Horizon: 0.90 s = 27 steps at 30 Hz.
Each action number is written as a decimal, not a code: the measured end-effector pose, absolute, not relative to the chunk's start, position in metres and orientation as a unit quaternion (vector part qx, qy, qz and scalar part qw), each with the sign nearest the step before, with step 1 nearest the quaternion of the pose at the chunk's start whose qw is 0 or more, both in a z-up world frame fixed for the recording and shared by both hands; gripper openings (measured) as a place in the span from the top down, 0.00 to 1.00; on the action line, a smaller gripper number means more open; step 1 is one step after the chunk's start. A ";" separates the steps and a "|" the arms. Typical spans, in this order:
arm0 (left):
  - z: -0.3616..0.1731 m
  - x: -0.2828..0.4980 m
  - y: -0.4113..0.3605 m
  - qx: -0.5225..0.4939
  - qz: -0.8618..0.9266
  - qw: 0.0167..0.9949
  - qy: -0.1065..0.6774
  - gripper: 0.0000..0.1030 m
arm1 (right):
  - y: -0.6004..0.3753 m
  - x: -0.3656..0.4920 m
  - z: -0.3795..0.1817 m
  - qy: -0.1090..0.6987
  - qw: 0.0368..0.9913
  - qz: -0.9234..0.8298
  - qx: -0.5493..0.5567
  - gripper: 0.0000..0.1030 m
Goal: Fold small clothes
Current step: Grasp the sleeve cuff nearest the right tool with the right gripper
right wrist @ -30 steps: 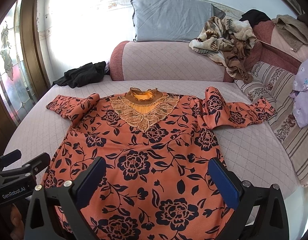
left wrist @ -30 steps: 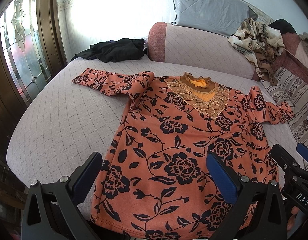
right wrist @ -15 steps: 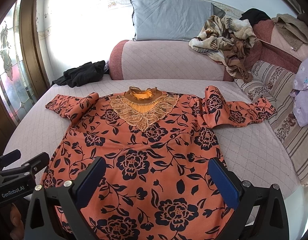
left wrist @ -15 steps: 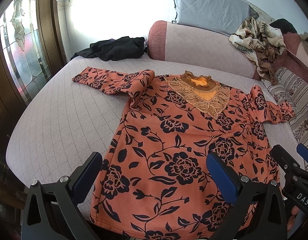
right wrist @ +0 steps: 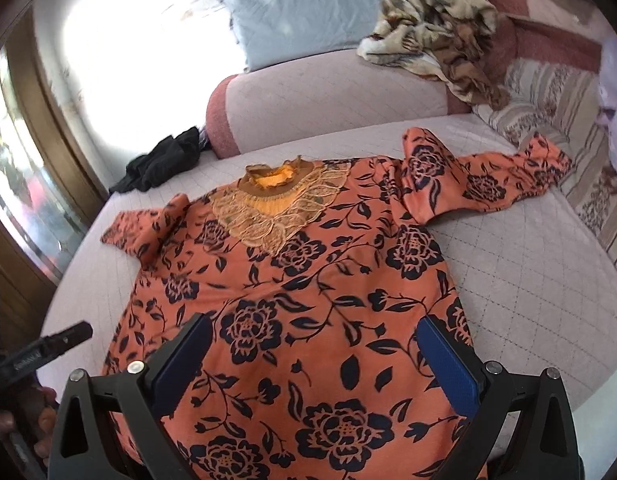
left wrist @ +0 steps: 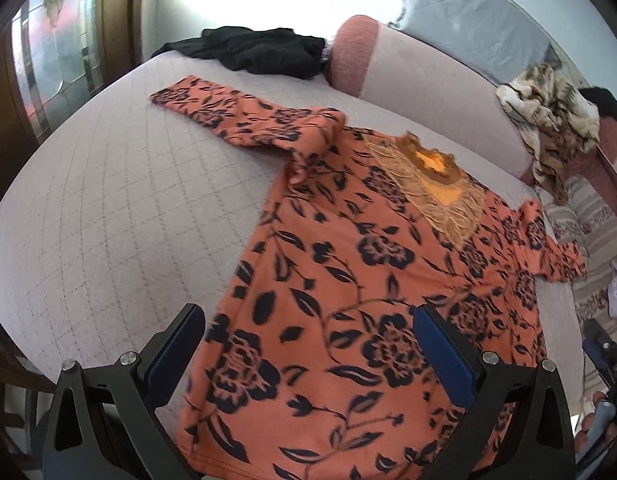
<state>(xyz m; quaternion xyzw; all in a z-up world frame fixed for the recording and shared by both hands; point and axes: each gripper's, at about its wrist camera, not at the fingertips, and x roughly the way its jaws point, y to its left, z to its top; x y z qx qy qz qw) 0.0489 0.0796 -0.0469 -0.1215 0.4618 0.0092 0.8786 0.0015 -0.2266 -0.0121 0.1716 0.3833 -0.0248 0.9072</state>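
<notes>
A quilted pale-pink bed (left wrist: 108, 208) fills most of both views, with a padded bolster (right wrist: 328, 96) across its far edge in the upper middle of the right view and a grey pillow (right wrist: 304, 12) propped above it. A window (left wrist: 52, 48) with a wooden frame runs down the left edge of the frame, and a striped cushion (right wrist: 568, 120) lies at the right. A brown patterned cloth (right wrist: 440, 28) is heaped at the upper right, and a black garment (left wrist: 256, 50) is bunched at the upper middle of the left view. The top (right wrist: 300, 300), orange with black flowers, lies flat and face up across the centre of the bed, its long axis running from the hem at the bottom of the frame to the lace collar (right wrist: 276, 184) pointing toward the bolster; both sleeves spread sideways, left and right. The left gripper (left wrist: 308, 356) and right gripper (right wrist: 312, 360) hover over the hem, jaws wide apart and gripping nothing.
</notes>
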 end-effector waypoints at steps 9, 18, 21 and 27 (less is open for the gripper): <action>-0.080 0.109 0.177 -0.144 0.150 0.870 0.447 0.00 | -0.476 0.042 -0.065 0.335 0.831 -0.150 0.419 0.08; -0.114 0.131 0.217 -0.174 0.208 0.851 0.449 0.00 | -0.609 0.119 -0.109 0.318 0.784 -0.249 0.471 0.28; -0.119 0.133 0.219 -0.169 0.214 0.847 0.456 0.00 | -0.629 0.145 -0.119 0.314 0.783 -0.272 0.463 0.28; -0.123 0.136 0.220 -0.168 0.218 0.845 0.458 0.00 | -0.647 0.180 -0.132 0.348 0.782 -0.308 0.415 0.96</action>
